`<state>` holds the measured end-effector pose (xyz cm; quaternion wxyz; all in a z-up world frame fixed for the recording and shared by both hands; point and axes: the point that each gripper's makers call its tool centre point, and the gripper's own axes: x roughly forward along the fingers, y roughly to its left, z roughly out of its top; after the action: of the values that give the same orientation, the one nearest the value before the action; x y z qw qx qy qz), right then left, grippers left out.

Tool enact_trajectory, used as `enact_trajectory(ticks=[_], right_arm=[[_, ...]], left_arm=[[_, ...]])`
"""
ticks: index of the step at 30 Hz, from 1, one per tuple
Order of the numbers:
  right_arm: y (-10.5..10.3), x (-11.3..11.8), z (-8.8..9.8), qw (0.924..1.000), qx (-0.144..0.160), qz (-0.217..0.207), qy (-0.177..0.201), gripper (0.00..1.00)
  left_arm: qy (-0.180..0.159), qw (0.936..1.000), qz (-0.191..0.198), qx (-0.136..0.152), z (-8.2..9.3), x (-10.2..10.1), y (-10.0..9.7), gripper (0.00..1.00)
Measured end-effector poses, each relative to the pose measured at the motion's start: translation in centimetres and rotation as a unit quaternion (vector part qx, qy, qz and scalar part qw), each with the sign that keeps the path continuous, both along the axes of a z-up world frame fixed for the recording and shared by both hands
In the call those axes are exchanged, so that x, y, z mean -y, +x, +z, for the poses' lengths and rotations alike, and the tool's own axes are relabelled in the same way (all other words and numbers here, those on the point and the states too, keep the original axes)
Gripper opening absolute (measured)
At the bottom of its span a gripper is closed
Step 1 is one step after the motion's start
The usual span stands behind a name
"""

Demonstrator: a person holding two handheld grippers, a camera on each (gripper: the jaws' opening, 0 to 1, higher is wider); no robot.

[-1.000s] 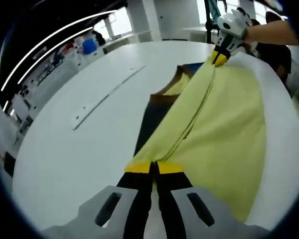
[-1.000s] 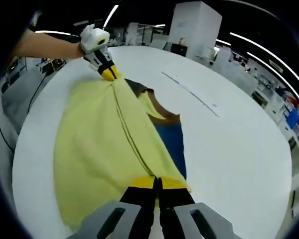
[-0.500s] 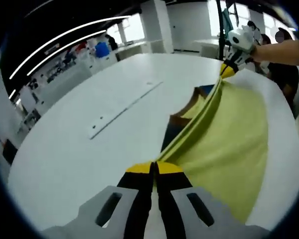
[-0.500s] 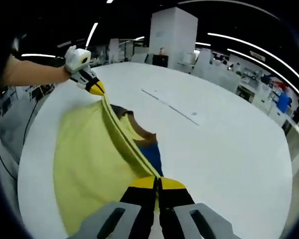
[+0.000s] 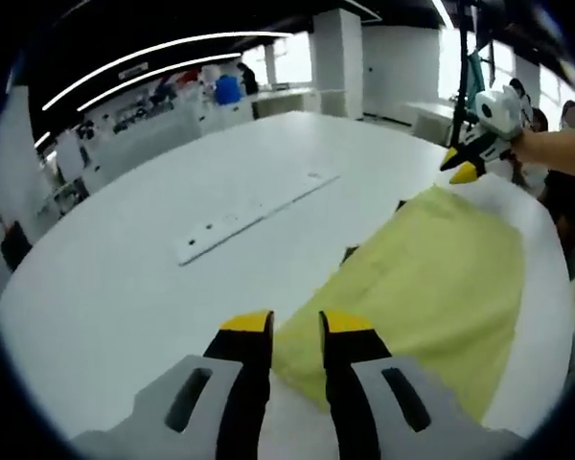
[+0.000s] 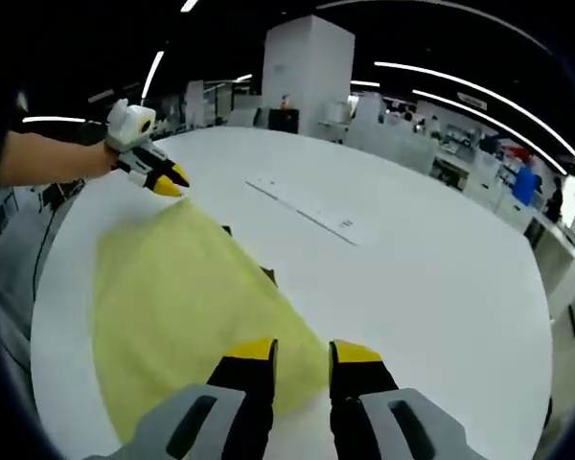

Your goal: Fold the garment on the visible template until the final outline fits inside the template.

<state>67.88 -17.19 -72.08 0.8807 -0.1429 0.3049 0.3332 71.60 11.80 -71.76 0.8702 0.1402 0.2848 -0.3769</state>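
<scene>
A pale yellow garment (image 5: 431, 273) lies spread flat on the white tabletop (image 5: 144, 268), its soft cloth forming a broad, roughly four-sided sheet with smooth, only faintly rippled surface. In the right gripper view the same garment (image 6: 182, 307) reaches from just ahead of the jaws out toward the far corner. Small dark bits of something underneath peek out along the garment's inner edge in both views; what they are cannot be told.

The left gripper (image 5: 295, 324) has its yellow-tipped black jaws parted with a clear gap, hovering just above the garment's near corner and holding nothing. The right gripper (image 6: 304, 352) likewise stands with its jaws apart and empty, over its own near corner of the cloth. Each gripper also shows in the other's view, held in a hand at the far corner of the garment, tips parted.

A long, thin, flat strip (image 5: 254, 206) with small holes lies on the bare tabletop, well apart from the garment; it is seen in the right gripper view too (image 6: 302, 209).
</scene>
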Motion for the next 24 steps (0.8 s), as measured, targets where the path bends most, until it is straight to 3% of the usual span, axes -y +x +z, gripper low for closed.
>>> enact_trajectory(ticks=[8, 24], right_arm=[[-0.8, -1.0, 0.6, 0.9998, 0.002, 0.009, 0.02, 0.24], [-3.9, -1.3, 1.1, 0.9988, -0.014, 0.007, 0.046, 0.34]], left_arm=[[-0.037, 0.9993, 0.001, -0.003, 1.0, -0.2, -1.5, 0.36], [-0.068, 0.9974, -0.008, -0.023, 1.3, 0.4, -5.2, 0.49]])
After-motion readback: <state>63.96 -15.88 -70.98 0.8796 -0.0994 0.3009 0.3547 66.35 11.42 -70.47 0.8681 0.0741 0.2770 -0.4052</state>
